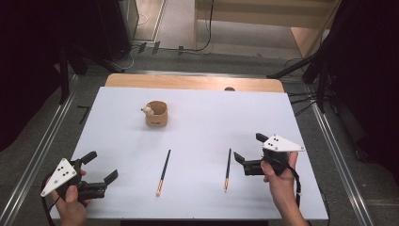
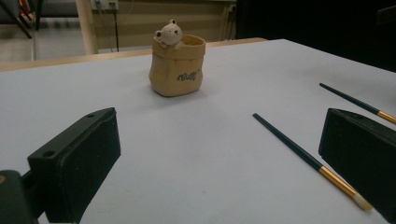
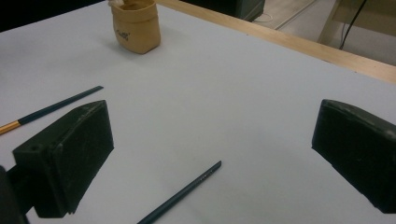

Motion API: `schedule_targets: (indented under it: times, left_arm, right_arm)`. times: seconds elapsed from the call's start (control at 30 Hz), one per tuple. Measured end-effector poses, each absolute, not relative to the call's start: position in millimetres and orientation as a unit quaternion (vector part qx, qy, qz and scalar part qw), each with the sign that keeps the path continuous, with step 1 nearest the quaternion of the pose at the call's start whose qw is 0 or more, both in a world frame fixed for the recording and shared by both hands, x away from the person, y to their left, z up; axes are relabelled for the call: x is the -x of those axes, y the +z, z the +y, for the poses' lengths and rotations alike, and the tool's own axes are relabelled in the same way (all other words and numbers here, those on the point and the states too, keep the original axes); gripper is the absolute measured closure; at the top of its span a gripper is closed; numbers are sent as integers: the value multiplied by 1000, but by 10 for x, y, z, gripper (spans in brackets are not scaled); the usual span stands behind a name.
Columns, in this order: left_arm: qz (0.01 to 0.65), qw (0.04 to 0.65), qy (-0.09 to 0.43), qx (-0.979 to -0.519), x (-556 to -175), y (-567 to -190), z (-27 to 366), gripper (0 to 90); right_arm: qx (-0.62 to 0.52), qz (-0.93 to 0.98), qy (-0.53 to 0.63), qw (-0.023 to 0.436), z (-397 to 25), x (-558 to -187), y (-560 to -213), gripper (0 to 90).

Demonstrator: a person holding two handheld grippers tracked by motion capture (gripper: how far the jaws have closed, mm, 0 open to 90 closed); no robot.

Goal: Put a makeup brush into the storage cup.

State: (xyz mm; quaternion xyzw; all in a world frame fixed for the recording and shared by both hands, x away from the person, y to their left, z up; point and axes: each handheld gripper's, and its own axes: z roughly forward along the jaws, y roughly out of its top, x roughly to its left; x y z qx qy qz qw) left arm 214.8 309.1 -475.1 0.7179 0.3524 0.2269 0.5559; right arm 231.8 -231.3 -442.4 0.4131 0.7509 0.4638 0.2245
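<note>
White table (image 1: pixel 197 188), tan bear cup (image 1: pixel 156 114) apparently empty.

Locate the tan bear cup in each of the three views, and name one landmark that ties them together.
High view: the tan bear cup stands left of centre on the far part of the white table.
Left gripper view: upper middle, upright, bear figure on its rim.
Right gripper view: top left corner, cut off by the upper edge.
Shared landmark: the wooden table edge just beyond the cup.
</note>
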Motion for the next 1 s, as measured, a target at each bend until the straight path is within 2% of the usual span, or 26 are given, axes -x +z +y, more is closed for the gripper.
schedule_targets:
  times: [1.0]
  left_arm:
    - [350,560,222,-718,-2139,-4752,3106,0]
  right_arm:
    - [-428,822,349,141,-2107,-2605,-4484,6]
